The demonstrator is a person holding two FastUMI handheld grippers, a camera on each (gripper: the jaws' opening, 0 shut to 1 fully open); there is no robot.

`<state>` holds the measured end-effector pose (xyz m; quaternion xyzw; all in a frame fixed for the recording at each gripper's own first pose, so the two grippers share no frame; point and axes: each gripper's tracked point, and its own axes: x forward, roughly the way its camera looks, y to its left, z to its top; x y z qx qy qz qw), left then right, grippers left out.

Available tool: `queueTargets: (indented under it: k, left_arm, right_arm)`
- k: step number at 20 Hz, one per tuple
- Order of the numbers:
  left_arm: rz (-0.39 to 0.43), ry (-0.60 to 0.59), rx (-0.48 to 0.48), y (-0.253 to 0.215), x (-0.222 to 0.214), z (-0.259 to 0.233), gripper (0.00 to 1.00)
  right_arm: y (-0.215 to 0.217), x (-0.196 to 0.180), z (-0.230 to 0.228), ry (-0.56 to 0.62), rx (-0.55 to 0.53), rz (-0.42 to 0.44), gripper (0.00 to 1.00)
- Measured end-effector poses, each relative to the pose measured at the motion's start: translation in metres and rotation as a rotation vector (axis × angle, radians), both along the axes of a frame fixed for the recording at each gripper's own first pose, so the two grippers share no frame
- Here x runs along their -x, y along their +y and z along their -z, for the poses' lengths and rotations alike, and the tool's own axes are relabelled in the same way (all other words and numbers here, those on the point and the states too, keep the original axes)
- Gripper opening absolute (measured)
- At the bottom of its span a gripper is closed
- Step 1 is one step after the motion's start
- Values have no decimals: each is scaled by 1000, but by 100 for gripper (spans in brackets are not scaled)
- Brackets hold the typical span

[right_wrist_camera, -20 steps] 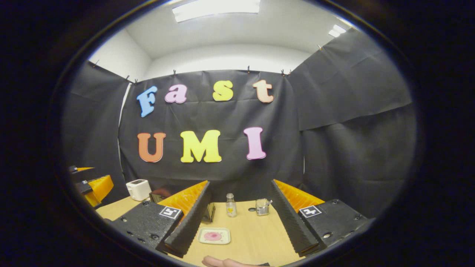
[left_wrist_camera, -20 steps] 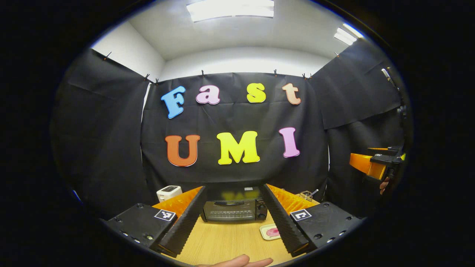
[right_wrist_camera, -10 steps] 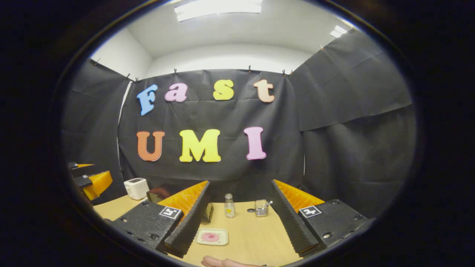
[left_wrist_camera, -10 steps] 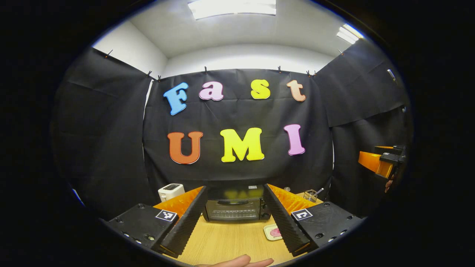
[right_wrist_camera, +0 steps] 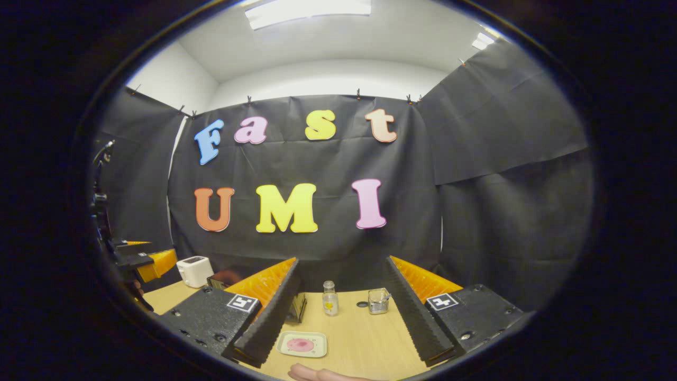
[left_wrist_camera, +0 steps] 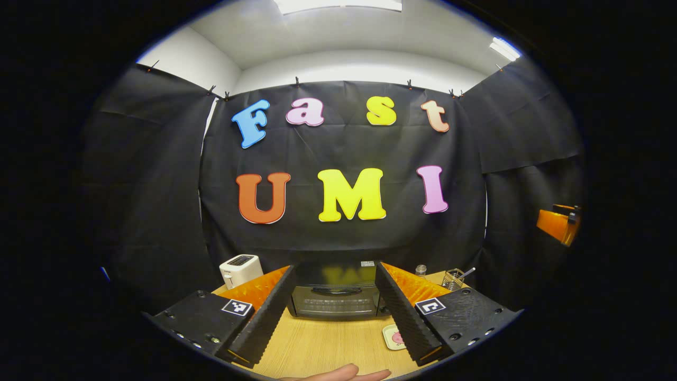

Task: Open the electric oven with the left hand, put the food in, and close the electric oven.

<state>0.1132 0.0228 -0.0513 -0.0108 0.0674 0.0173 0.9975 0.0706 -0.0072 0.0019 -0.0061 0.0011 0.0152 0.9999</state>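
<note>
A black electric oven (left_wrist_camera: pixel 334 300) stands at the back of the wooden table (left_wrist_camera: pixel 317 344) with its door shut, straight ahead in the left gripper view. My left gripper (left_wrist_camera: pixel 332 323) hangs open in front of it, some way off, nothing between its fingers. A pale plate with pink food (right_wrist_camera: pixel 301 344) lies on the table in the right gripper view; part of the plate (left_wrist_camera: pixel 392 336) peeks out beside my left gripper's right finger. My right gripper (right_wrist_camera: pixel 338 323) is open above the table, the plate just inside its left finger. The oven's corner (right_wrist_camera: pixel 298 308) peeks past that finger.
A white toaster (left_wrist_camera: pixel 240 269) stands at the back left. A small glass bottle (right_wrist_camera: pixel 330 298) and a wire holder with a utensil (right_wrist_camera: pixel 377 300) stand at the back of the table. A person's fingertip (left_wrist_camera: pixel 344 373) shows at the bottom edge. The other gripper (left_wrist_camera: pixel 558 223) shows far right.
Both views have shifted slightly: the left gripper has tilted down and edged toward the oven, and the other gripper has slid further to the right edge. Both stay open.
</note>
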Motion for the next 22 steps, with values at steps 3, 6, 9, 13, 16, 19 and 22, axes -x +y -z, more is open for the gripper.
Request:
queueTargets:
  k: [3, 6, 9, 13, 16, 19, 22]
  left_arm:
    - [6, 72, 5, 1, -34, 30, 96]
    - [12, 137, 23, -1, -69, 64, 96]
    - [-16, 216, 13, 5, -104, 100, 96]
    - [-28, 298, 12, 4, -150, 141, 96]
    - [11, 328, 33, -7, -177, 163, 96]
    - [19, 349, 56, -9, -196, 184, 96]
    - [-2, 368, 51, -4, -203, 196, 96]
  right_arm:
    - [-7, -14, 3, 6, -7, 8, 100]
    - [-13, -25, 5, 6, -5, 10, 96]
    - [-23, -34, 10, 1, -3, 24, 96]
    - [-36, -43, 15, 2, 0, 41, 100]
    - [-42, -50, 18, 5, -1, 50, 96]
    - [-46, -54, 23, 9, 4, 53, 96]
    - [-51, -57, 25, 11, -5, 61, 96]
